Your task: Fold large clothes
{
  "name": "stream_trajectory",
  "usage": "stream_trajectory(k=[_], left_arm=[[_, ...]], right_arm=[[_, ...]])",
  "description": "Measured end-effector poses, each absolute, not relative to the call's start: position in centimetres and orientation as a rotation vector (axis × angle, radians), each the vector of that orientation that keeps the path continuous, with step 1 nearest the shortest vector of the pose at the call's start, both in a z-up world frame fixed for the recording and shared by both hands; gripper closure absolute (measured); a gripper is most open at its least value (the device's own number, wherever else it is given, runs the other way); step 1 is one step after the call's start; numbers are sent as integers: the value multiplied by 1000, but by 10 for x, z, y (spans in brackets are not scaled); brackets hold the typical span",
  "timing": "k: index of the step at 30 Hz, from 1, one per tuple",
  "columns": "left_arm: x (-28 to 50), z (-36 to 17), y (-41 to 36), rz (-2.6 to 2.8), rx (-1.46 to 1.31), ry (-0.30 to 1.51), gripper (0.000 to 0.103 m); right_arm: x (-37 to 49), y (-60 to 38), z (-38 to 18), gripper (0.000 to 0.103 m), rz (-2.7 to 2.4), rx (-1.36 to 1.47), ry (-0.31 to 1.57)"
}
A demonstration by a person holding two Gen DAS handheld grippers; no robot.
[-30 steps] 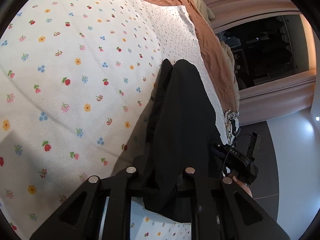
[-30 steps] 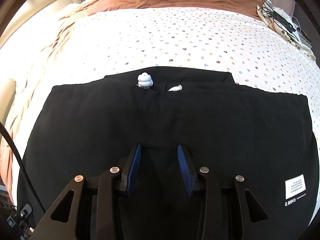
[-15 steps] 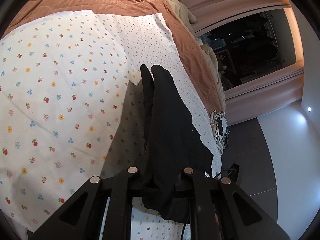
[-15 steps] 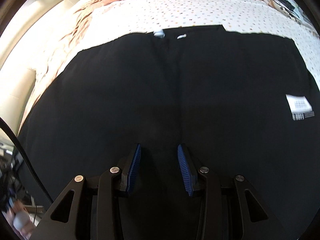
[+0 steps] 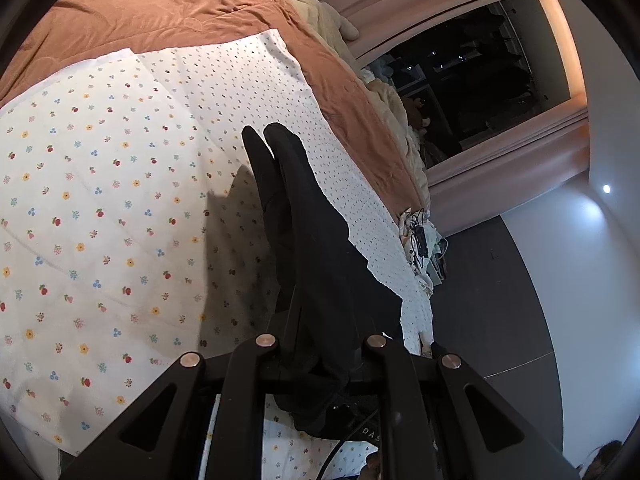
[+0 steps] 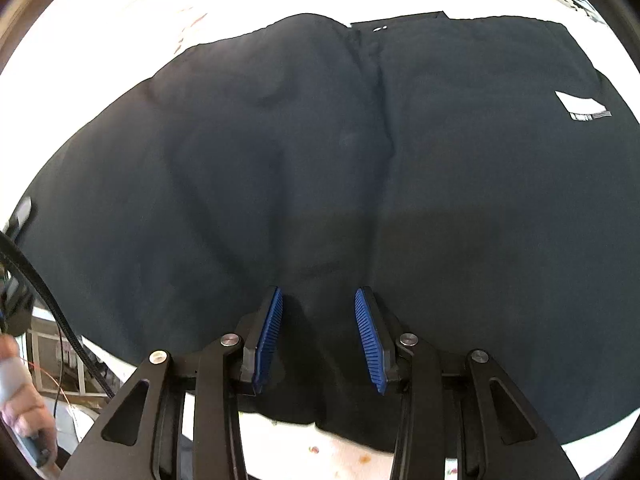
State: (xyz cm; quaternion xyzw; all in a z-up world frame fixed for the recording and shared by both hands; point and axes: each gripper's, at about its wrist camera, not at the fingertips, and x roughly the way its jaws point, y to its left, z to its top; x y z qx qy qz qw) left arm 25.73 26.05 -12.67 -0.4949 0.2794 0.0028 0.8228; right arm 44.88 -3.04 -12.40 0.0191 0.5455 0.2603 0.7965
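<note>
- Between the left gripper [image 5: 322, 354] fingers, a bunched fold of the black garment [image 5: 320, 264] is pinched; the fingertips themselves are buried in the cloth, and only the black linkage arms with their round rivets show on either side.
- From that pinch the garment rises away from the camera as a narrow, edge-on drape, ending in two rounded lobes, and it throws a dark shadow onto the bedding to its left.
- Under and around the drape lies a white floral sheet [image 5: 100, 208] with small red, blue and yellow flowers; beside it is a second white sheet with finer dots [image 5: 256, 92], and beyond both a rust-brown blanket [image 5: 168, 8].
- Past the bed's edge on the right are a tangle of cables [image 5: 420, 236], a dark window [image 5: 472, 80] framed by pale pink curtains, and a grey floor [image 5: 492, 300].
- At the right gripper [image 6: 319, 332], the blue ribbed pads [image 6: 270, 332] stand spread apart with nothing clamped between them; black cloth fills the gap behind them.
- In the right wrist view the black garment [image 6: 320, 152] spreads broad and nearly fills the frame, with a centre seam running up from the fingers and soft wrinkles to its left.
- A white printed label [image 6: 582, 106] sits on the garment's upper right part.
- Along the left edge of that view a black cable [image 6: 44, 292] curves down, and part of a person's hand [image 6: 20, 404] shows at the lower left.
- Bright, washed-out white bedding [image 6: 100, 48] borders the garment at the top and left.
</note>
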Motion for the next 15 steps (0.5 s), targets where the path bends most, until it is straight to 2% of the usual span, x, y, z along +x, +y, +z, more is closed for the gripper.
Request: stream_trajectory(k=[8,15], left_arm=[[265,-97,238,-27,-988,593,88],[283,-69,212,-69,-927,590,88]], right_arm=[[450,-46,-160,68,620,155,1201],[454,-89,-175,68,638,261,1125]])
